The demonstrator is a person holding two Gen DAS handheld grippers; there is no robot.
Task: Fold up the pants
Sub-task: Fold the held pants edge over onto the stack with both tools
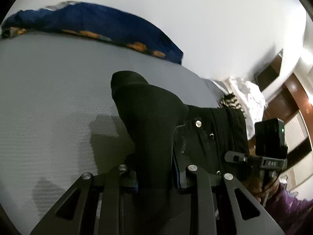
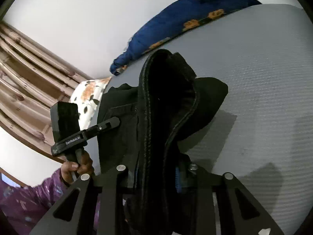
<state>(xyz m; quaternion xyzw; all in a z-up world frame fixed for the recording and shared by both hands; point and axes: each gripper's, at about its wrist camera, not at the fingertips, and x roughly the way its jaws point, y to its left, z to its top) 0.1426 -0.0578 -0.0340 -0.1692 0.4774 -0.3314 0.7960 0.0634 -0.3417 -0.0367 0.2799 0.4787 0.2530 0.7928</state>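
Note:
The black pants point(image 1: 148, 117) hang bunched above a grey mattress point(image 1: 49, 98). In the left wrist view a fold of them rises from my left gripper point(image 1: 156, 178), which is shut on the cloth. A metal button point(image 1: 198, 124) and rivets show on the part to the right, where the right gripper point(image 1: 230, 157) meets the fabric. In the right wrist view a thick seam of the pants point(image 2: 144, 117) runs up out of my right gripper point(image 2: 156, 176), shut on it. To the left, the left gripper point(image 2: 115, 121) reaches into the pants' edge, held by a hand point(image 2: 78, 166).
A blue blanket with orange flowers point(image 1: 97, 23) point(image 2: 176, 29) lies along the mattress's point(image 2: 264, 98) far edge. A white flowered cloth point(image 2: 88, 94) point(image 1: 248, 98) and a striped fabric point(image 1: 230, 99) sit beside the bed. Wooden panelling point(image 2: 29, 78) stands beyond. A purple sleeve point(image 2: 29, 199) is at the lower left.

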